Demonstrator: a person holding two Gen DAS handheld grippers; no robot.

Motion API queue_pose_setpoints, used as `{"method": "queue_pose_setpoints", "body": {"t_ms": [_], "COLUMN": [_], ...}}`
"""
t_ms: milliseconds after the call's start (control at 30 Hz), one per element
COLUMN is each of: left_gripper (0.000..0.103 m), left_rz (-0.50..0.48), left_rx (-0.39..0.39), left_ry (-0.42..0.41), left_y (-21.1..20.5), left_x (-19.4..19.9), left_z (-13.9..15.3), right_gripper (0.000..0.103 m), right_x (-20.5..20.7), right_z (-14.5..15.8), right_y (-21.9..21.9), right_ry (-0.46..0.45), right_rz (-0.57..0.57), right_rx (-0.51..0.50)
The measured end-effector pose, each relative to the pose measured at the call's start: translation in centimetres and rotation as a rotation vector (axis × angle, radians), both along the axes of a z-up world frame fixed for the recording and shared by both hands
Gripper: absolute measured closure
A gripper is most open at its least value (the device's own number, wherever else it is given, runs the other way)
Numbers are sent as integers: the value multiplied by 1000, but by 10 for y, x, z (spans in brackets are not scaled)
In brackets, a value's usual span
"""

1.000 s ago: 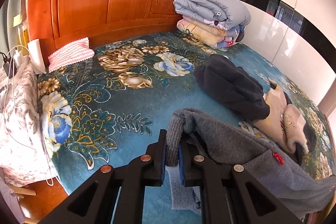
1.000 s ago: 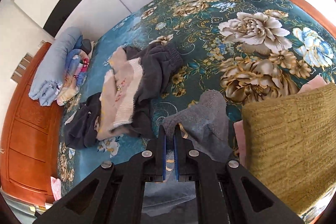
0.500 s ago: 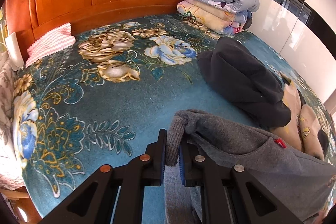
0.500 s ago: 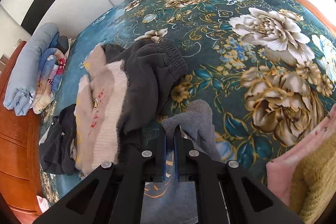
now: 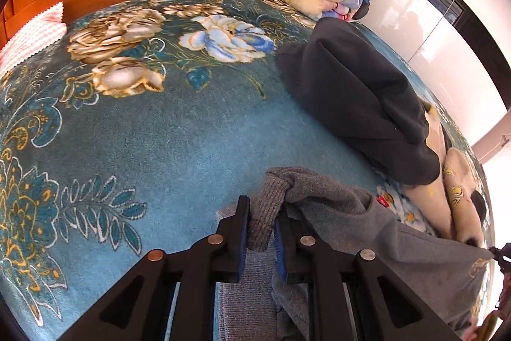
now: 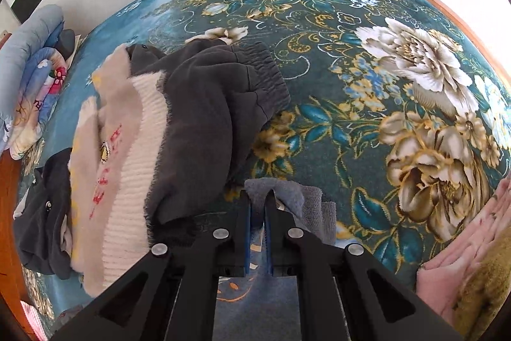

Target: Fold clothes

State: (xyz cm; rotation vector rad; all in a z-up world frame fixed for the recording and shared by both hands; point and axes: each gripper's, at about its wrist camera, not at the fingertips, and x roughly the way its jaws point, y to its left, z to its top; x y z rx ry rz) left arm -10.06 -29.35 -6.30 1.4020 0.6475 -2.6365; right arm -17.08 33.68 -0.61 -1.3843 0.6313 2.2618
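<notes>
We see a grey sweatshirt [image 5: 338,213] stretched low over the teal floral bedspread [image 5: 179,136], its ribbed cuff [image 5: 266,213] standing upright at one end and a small red tag [image 5: 381,201] showing near the shoulder; from the other side its far corner [image 6: 287,197] bunches in soft grey folds. Beside it lies an unfolded heap: a dark charcoal garment [image 5: 357,98] with an elastic ribbed hem [image 6: 268,75] draped over a cream knit sweater [image 6: 127,155] with red lettering, both crumpled and touching, with another dark piece [image 6: 41,213] tucked against the sweater's far edge.
</notes>
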Motion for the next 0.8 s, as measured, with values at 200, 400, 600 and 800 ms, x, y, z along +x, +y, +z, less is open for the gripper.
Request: {"method": "queue_pose_setpoints", "body": {"t_ms": [200, 400, 600, 800], "left_gripper": [42, 41, 41, 40], "left_rz": [49, 140, 171, 162], "left_rx": [144, 314, 449, 615], "left_ry": [-14, -20, -65, -145], "left_y": [-15, -38, -46, -37], "left_x": [37, 90, 132, 156], "left_z": [6, 9, 3, -20], "right_gripper": [40, 40, 40, 40], "right_x": [23, 75, 140, 188], "right_z": [35, 76, 71, 48], "right_y": [2, 0, -19, -27], "right_ry": [81, 227, 262, 241], "right_rz": [-5, 15, 103, 118], "right_rx": [32, -87, -210, -305]}}
